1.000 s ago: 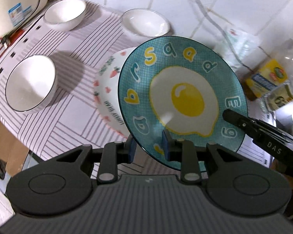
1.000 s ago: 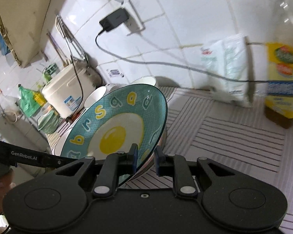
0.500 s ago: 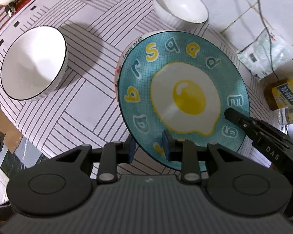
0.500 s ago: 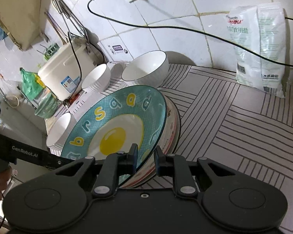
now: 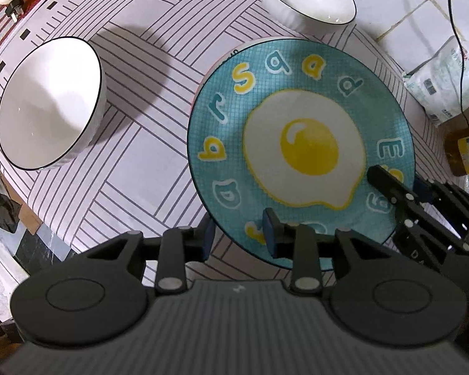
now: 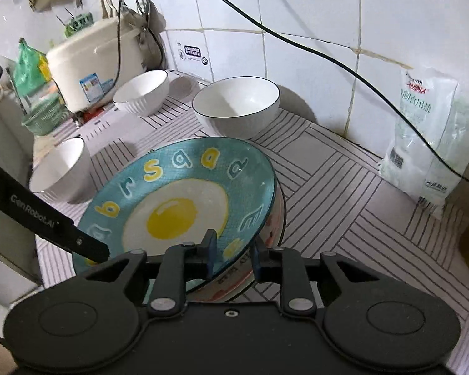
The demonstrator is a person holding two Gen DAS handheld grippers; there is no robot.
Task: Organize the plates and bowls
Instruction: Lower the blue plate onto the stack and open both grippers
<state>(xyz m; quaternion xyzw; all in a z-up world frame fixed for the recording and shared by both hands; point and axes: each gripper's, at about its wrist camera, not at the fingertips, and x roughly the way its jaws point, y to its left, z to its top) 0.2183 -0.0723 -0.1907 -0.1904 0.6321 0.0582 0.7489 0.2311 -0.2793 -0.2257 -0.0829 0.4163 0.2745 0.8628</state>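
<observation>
The teal egg plate point(image 5: 300, 153) looks like glossy glazed ceramic, catching highlights – so do the smooth white bowls point(image 5: 48, 103). The striped mat point(image 5: 134, 143) reads matt. Gripper bodies are matt black plastic – the far wall tiles point(image 6: 297, 31) shiny.

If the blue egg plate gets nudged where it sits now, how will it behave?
The blue plate looks glazed and rigid, so probably slippery and breakable if knocked. It rests slightly tilted on a patterned plate, so a push would likely slide or rock it, not roll it.
</observation>
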